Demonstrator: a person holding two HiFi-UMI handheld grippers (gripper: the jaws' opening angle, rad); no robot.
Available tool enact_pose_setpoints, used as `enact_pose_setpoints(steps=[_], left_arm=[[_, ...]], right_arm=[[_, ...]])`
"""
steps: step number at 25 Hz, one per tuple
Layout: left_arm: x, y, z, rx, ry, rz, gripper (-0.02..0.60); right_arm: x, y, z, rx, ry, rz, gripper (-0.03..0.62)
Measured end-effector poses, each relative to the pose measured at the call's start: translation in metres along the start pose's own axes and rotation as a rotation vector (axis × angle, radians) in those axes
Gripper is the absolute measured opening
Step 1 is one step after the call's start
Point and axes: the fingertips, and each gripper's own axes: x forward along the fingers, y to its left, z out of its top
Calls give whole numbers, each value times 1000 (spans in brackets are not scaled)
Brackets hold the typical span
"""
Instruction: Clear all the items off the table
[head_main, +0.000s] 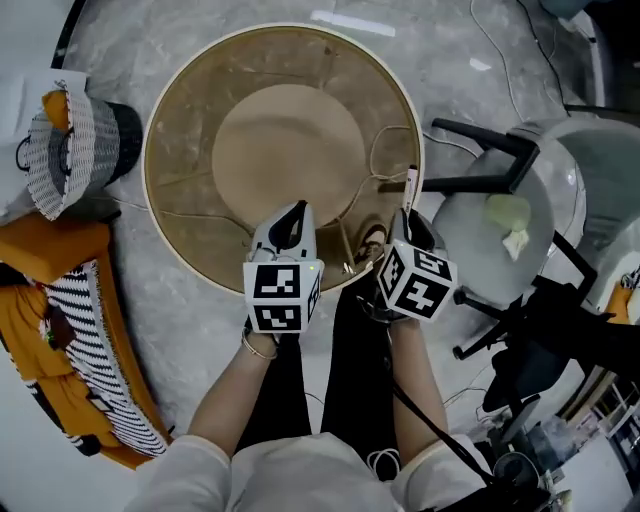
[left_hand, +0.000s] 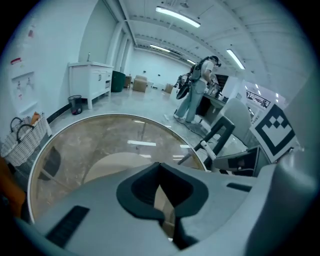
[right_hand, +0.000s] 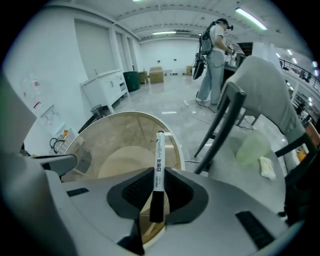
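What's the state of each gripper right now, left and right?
Left gripper: closed, nothing between its jaws.
Right gripper: closed on a white marker, held at its black-capped end.

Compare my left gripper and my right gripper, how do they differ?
The right gripper is shut on a white marker pen; the left gripper holds nothing. The left gripper's jaws meet, while the right gripper's are parted by the pen. Both point down over the round table's near edge.
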Motion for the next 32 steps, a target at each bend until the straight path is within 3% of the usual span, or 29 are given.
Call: enact_pose_setpoints(steps=[10,16,32], left_arm=[[49,-163,-10,228,97,-222,8],[72,-255,-32,315,147,-332,8],[135,-388,-81,492,252,-443,8]], right_arm=[[-38,-129,-27,227,-28,-103,80],[-56,-209,-59,353,-30,-173,80],[-70,-397,-117,593,-25,-348,80]])
